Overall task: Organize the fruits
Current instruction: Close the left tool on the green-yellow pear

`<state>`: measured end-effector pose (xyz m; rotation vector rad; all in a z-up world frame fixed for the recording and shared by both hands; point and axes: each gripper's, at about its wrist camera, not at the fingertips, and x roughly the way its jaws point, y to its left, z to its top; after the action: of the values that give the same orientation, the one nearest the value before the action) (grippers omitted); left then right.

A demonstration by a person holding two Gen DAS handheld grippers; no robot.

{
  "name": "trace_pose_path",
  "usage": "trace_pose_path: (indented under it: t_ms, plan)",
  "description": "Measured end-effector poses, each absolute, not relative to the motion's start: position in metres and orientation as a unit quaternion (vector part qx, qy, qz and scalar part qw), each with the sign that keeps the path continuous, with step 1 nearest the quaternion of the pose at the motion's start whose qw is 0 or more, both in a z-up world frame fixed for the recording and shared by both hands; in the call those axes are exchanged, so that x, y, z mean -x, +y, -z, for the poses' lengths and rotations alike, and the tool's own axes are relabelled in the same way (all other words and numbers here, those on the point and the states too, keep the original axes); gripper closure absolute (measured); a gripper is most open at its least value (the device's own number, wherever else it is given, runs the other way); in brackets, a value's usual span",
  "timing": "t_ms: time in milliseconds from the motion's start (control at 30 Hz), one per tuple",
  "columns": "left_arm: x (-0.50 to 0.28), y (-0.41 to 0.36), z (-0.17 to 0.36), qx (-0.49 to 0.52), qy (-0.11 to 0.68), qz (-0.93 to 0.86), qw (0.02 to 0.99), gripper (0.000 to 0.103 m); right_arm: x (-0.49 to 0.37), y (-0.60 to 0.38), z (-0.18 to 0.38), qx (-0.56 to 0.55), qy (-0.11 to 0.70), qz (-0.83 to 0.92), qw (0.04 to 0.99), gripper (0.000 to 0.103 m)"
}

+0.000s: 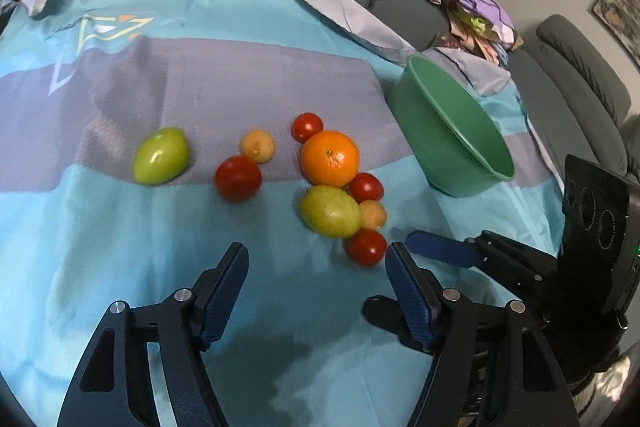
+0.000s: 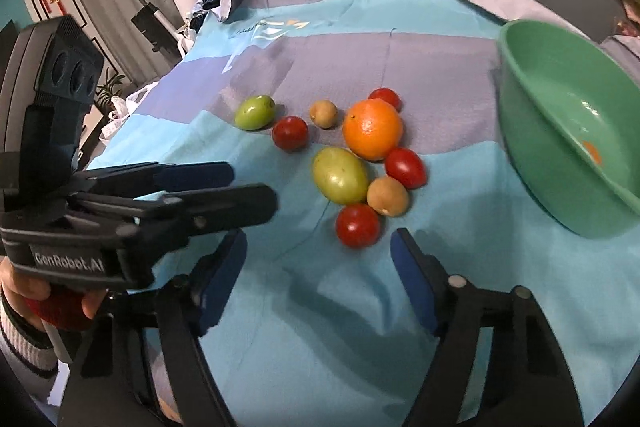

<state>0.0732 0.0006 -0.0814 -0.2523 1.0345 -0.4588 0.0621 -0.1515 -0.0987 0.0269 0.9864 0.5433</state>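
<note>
Green bowl (image 1: 452, 131) tipped, mouth facing fruit; both hand-held grippers gaping, empty

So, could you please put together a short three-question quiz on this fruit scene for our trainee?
1. True or false: the green bowl already holds the orange.
2. How many red tomatoes lie on the cloth?
3. Multiple choice: the left tongs and right tongs are A) both open and empty, B) both shut on fruit, C) one shut on a tomatо.

Key:
1. False; the orange sits on the cloth among the other fruit.
2. Four.
3. A.
</note>
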Motion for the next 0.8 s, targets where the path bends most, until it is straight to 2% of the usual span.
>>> trace_pose_path:
  t_ms: [300,500,600,667,800]
  plan:
    - [-0.098,-0.002,0.096,0.135,0.5,0.236,0.822,0.044,-0.088,-0.142,0.111,-0.003,0.476,-0.266,0.838,0.061]
    - [-0.109,-0.003,0.101,0.141,0.504,0.243,0.817,0.045,-0.103,-0.136,0.115,0.013,0.482,-0.26,0.836,0.062]
    - [-0.113,-0.005,0.102,0.141,0.507,0.249,0.813,0.053,-0.106,-0.135,0.115,0.016,0.484,-0.261,0.835,0.063]
    - [-0.114,-0.006,0.104,0.142,0.51,0.253,0.81,0.054,-0.107,-0.133,0.116,0.019,0.486,-0.259,0.834,0.067]
    - [-0.115,-0.007,0.106,0.149,0.512,0.259,0.805,0.057,-0.107,-0.133,0.116,0.021,0.486,-0.262,0.833,0.067]
